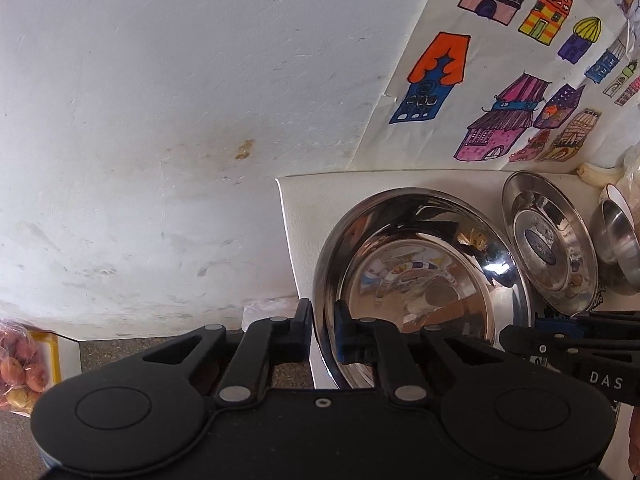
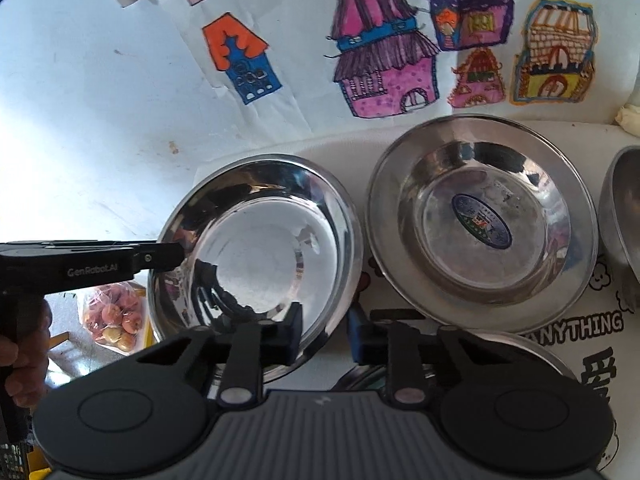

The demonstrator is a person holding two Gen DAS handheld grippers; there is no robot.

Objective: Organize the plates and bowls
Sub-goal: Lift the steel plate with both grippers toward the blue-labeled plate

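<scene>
Grippers pinch opposite rims of the wide shiny steel bowl (image 2: 256, 248): left gripper (image 1: 323, 334), right gripper (image 2: 325, 334). Lifting should stay level, clearing the stickered steel plate (image 2: 482, 224) at right.

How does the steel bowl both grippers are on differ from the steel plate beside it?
The steel bowl is deep with a plain mirror bottom; the steel plate is shallow with a broad flat rim and a blue oval sticker at its centre. The left gripper and right gripper each clamp the bowl's rim; nothing grips the plate. Both are round, shiny and upright on the white table.
</scene>
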